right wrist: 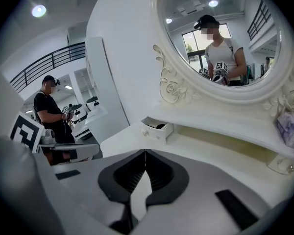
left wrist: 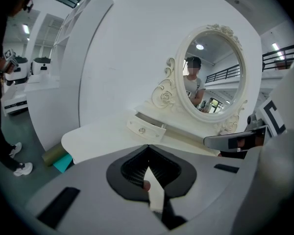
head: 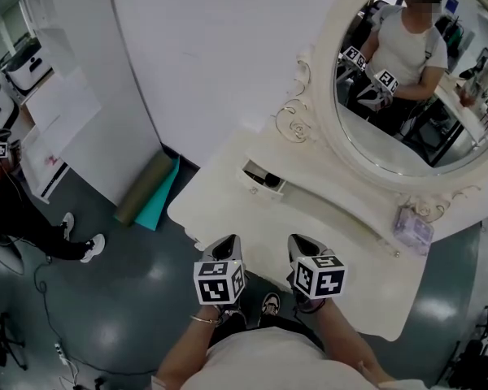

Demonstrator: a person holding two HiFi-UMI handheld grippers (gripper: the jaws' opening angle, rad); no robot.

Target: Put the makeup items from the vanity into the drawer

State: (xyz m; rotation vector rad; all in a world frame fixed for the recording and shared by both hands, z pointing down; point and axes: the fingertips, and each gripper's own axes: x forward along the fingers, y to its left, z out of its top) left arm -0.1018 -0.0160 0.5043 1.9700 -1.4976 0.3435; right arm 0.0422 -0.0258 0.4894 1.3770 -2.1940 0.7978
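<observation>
Bright, even light from ceiling lamps (right wrist: 38,10), soft shadows; gripper views bend and darken at edges.

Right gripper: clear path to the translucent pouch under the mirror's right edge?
Probably yes. The vanity top between the right gripper and the pouch looks bare, with nothing standing in the way. Its jaws are shut, so they'd need opening first.

A rolled olive-grey mat (head: 144,188) lies on the glossy dark grey floor (head: 114,323), at the foot of a tall white wall panel (head: 98,112). A flat teal sheet (head: 163,197) lies just beside it. At the left is a person in black trousers and white shoes (head: 28,226), and a thin black cable (head: 42,287) is near.
</observation>
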